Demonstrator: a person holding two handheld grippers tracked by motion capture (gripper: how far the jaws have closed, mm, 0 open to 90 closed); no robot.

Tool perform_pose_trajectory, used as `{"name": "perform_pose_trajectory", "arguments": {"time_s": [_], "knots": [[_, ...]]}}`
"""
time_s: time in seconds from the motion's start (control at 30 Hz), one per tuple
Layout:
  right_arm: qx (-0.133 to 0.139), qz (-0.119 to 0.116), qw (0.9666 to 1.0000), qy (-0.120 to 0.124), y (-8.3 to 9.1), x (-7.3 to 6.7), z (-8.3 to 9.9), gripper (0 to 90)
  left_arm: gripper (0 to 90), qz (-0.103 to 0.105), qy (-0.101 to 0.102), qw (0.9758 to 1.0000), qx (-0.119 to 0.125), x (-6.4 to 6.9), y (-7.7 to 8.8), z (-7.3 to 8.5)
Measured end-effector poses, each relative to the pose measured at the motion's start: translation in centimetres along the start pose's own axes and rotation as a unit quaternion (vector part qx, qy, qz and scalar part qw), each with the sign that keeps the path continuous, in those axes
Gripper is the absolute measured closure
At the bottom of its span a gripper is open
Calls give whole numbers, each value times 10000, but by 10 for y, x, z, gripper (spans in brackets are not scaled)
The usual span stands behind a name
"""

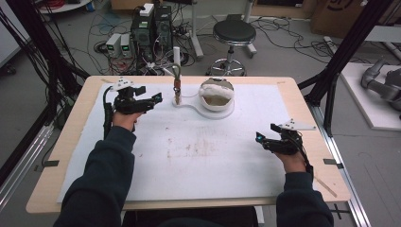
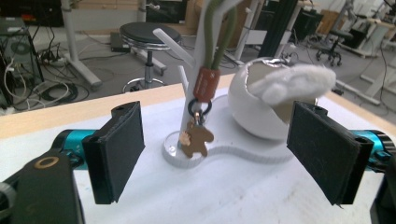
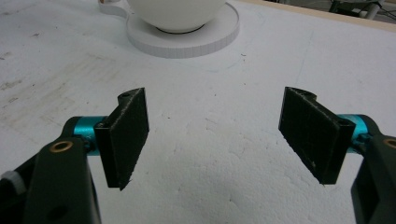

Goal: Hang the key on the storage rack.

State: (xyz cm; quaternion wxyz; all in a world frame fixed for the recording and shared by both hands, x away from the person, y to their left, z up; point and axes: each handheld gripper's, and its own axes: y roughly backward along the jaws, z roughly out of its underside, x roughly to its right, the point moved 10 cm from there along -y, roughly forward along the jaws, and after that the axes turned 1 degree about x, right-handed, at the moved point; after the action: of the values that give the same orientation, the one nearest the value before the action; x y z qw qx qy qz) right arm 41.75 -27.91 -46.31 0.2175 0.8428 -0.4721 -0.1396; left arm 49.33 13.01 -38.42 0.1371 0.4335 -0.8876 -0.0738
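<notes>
Keychain (image 2: pixel 201 119) looks already hung: green loop over a branch of the white stand (image 2: pixel 195 93), orange barrel and gold bear charm (image 2: pixel 196 140) dangling just above the stand's round base; my read is the hanging step is done and only backing off is left; left gripper (image 1: pixel 156 98) jaws wide apart, nothing between the pads, charm centred in the gap but farther off, not touching either pad; in the high view the left gripper sits just left of the stand, level, pointing at it; white bowl (image 1: pixel 216 97) with white fluff in it sits on the disc joined to the stand's base, just right of the keychain; right gripper (image 1: pixel 259 138) also spread apart and empty, low over the white mat (image 1: pixel 236 156) at the near right, well apart from stand and bowl
</notes>
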Motion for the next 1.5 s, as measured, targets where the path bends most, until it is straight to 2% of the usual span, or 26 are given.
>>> {"name": "perform_pose_trajectory", "arguments": {"time_s": [0.17,0.23,0.3,0.5,0.67,0.8,0.97,1.5], "knots": [[13,-8,10000,-2,1,-1,0,247,192,7,-461,9989,100,5,21,8],[5,-8,10000,6,1,-1,0,247,192,8,-552,9983,191,7,29,11],[14,-23,10000,18,0,-1,0,247,192,-12,-568,9982,174,7,35,18],[13,-38,10000,28,-1,-2,1,247,190,-151,-494,9984,217,5,52,41],[-4,-39,10000,36,0,-1,3,246,189,-218,-274,9990,282,3,61,58],[13,-10,10000,14,3,2,4,246,189,-253,-355,9987,265,7,66,69],[15,-1,10000,61,2,1,3,246,189,-271,-421,9980,376,12,71,69],[37,88,9999,46,5,1,2,246,189,-285,-349,9983,356,6,74,75]]}}
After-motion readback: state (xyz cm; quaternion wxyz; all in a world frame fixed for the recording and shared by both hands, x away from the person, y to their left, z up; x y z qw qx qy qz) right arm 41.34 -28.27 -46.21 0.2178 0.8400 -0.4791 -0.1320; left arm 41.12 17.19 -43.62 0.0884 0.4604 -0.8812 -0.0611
